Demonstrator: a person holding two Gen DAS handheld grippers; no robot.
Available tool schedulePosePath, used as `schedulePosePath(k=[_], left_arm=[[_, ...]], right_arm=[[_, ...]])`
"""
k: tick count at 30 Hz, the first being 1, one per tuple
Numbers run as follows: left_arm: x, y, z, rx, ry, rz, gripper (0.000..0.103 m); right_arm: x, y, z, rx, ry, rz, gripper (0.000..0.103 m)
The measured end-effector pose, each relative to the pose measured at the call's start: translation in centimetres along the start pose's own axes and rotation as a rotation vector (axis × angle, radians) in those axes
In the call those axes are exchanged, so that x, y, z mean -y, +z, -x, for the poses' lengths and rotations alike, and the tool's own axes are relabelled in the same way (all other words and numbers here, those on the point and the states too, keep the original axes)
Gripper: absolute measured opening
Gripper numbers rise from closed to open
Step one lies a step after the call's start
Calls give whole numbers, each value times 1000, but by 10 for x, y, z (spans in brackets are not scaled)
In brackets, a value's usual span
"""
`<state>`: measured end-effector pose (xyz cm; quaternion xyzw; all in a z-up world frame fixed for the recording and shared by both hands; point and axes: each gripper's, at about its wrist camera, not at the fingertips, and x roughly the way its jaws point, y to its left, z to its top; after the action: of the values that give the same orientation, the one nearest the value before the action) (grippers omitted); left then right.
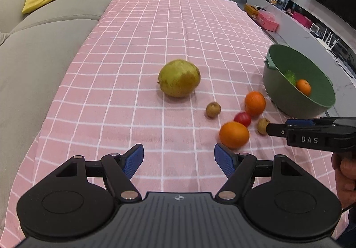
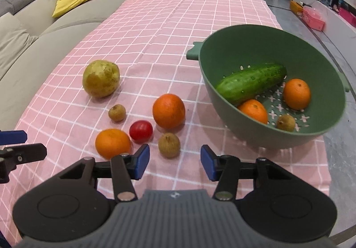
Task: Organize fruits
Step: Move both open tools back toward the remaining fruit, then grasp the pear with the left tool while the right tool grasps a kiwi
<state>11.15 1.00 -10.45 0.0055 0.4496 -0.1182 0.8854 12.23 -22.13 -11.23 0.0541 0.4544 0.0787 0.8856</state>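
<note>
The right gripper (image 2: 174,162) hangs with its blue pads apart and nothing between them, just short of a small brown fruit (image 2: 169,145) that lies on the pink checked tablecloth (image 2: 155,32) near its near edge; the jaws are released, gripping nothing. The left gripper (image 1: 179,160) is likewise spread wide and empty, over bare cloth towards the near edge, with the nearest orange (image 1: 234,134) just off its right finger. Around that brown fruit sit the loose pieces not yet sorted: a red tomato (image 2: 141,132) just beyond it, the orange (image 2: 113,143) to its left, a second orange (image 2: 168,110) further in, another small brown fruit (image 2: 117,112) beside them, and a large yellow-green fruit (image 2: 101,78) further out towards the middle of the cloth, well apart from the cluster. The green colander bowl (image 2: 222,101) stands close to the cloth's right edge, near the near right corner, and already holds a cucumber (image 2: 251,83), two oranges (image 2: 297,94) and one small brown fruit (image 2: 286,122). So, by my reckoning, the job is somewhat under halfway: four items are in the bowl and six remain on the cloth. The right gripper looks set to take the small brown fruit in front of it next, while the left has no clear target yet, though the near orange is the likeliest.
</note>
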Motion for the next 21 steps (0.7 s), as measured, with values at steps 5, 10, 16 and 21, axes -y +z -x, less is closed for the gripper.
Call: schedulePosePath(k=[5,10,16,21], left_arm=[[-1,7,-12,-6,-4,-21,85],[-5,16,-22,-12,-3,-30,85],[-6,18,-28,-13,-11,-28,85],[-6,21,-33,-18,-14,-38,85]], right_arm=[[-1,5,-9,12,-4,-3,42],[-8,6,-12,8,2,32,40],[-8,4,-24,-18,6,29,29],[-6,5,-30,-22,9,18,22]])
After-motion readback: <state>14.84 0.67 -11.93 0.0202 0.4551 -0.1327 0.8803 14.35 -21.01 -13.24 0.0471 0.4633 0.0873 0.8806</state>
